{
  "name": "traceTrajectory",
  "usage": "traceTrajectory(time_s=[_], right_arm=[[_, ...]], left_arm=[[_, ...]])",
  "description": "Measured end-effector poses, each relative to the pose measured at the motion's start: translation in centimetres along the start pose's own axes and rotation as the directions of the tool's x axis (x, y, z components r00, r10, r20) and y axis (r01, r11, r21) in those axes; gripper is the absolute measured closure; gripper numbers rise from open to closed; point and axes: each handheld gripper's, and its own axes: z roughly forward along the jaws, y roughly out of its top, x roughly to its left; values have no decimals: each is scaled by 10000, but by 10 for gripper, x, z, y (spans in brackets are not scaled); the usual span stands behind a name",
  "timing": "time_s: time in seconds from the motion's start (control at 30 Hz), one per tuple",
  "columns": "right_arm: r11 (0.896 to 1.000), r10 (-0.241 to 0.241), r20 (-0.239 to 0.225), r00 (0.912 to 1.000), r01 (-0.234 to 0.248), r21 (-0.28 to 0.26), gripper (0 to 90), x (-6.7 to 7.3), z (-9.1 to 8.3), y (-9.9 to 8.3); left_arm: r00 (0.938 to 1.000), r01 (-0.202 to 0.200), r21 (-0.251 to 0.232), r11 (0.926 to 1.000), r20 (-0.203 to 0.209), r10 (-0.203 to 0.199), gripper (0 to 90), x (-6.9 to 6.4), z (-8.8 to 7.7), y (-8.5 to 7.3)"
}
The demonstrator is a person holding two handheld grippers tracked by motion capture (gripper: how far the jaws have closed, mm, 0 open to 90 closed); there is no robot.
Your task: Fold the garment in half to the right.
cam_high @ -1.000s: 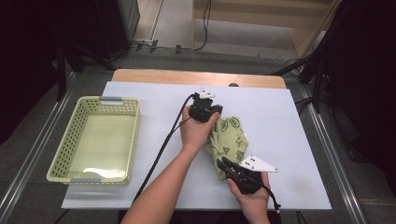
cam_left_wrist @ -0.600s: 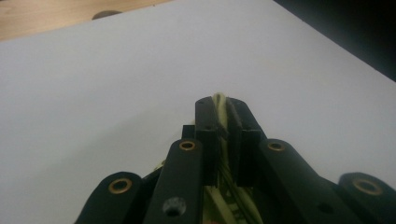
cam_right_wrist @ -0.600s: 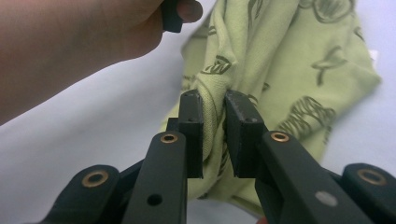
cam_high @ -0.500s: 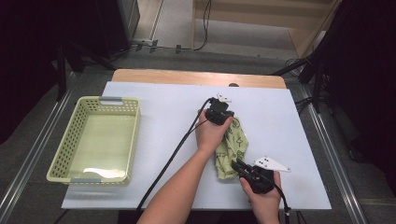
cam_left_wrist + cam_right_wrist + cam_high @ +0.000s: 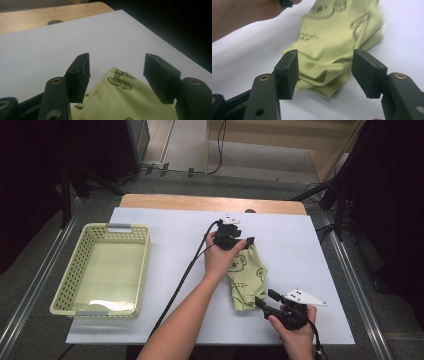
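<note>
The cloth point(image 5: 246, 279), pale green with dark printed figures, lies folded on the white table point(image 5: 165, 227) a little right of centre, running from about 12 o'clock near the left hand down to 6 o'clock near the right one. In the left gripper view its printed corner point(image 5: 120, 100) sits between the two black jaws, and in the right gripper view its bunched lower end point(image 5: 329, 62) lies just ahead of the jaws.

The left gripper point(image 5: 239, 241) rests at the cloth's far end, at 12 o'clock of it. Its jaws have just been opening and now stand spread, the cloth's corner below and between them but not pinched. The left hand point(image 5: 220, 260) covers the cloth's upper left edge.

The right gripper point(image 5: 265, 301) sits at the cloth's near end, at about 5 o'clock of it. Its jaws have also just been opening and stand apart, with the folded hem in front of the gap and free of both pads.

A yellow basket point(image 5: 132, 270) stands well apart at 9 o'clock of the cloth. The left cable point(image 5: 186, 272) trails across the bare table between basket and cloth, alongside the forearm point(image 5: 182, 325). A wooden edge point(image 5: 165, 202) shows at 12 o'clock behind the white top.
</note>
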Motion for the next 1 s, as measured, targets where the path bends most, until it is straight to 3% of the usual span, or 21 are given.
traceTrajectory(time_s=[0.07,0.1,0.13,0.2,0.27,0.4,0.47,0.53,0.63,0.7,0.83,1.0], right_arm=[[9990,-110,442,9990,129,-438,424,-1,-7,3],[9974,-165,531,9985,202,-693,511,-2,-9,5],[9965,-249,526,9983,290,-790,582,-2,-9,7],[9960,-483,183,9987,496,-742,726,-3,-4,13],[9953,-773,188,9968,782,-570,801,-3,5,15],[9955,-845,368,9957,828,453,853,-2,26,9],[9916,-822,495,9954,767,1041,858,-3,33,3],[9870,-673,499,9965,592,1491,861,-5,36,-3],[9867,-519,467,9976,441,1563,848,-7,32,-5],[9875,-430,506,9978,347,1537,785,-8,29,-5],[9922,-307,1008,9944,181,1236,546,-11,22,-5],[9880,-57,784,9969,-64,1540,480,-18,28,-6]], left_arm=[[9999,-131,242,9996,21,131,635,5,-9,-2],[9998,-190,416,9990,-15,190,743,7,-12,-4],[9998,-196,525,9984,27,195,788,9,-13,-7],[9996,-274,841,9961,-16,276,837,12,-12,-13],[9994,-299,1004,9945,-131,313,838,12,-9,-19],[9954,-788,1610,9838,-414,865,853,11,3,-28],[9939,-896,1791,9797,-471,995,852,12,6,-31],[9960,-754,1641,9836,-348,821,832,15,4,-31],[9965,-432,1253,9912,-653,517,671,20,-3,-30],[9958,-136,1171,9930,-879,240,617,25,-8,-30],[9938,542,946,9940,-1023,-445,509,38,-16,-34],[9927,558,1290,9901,-1137,-411,452,40,-10,-42]])
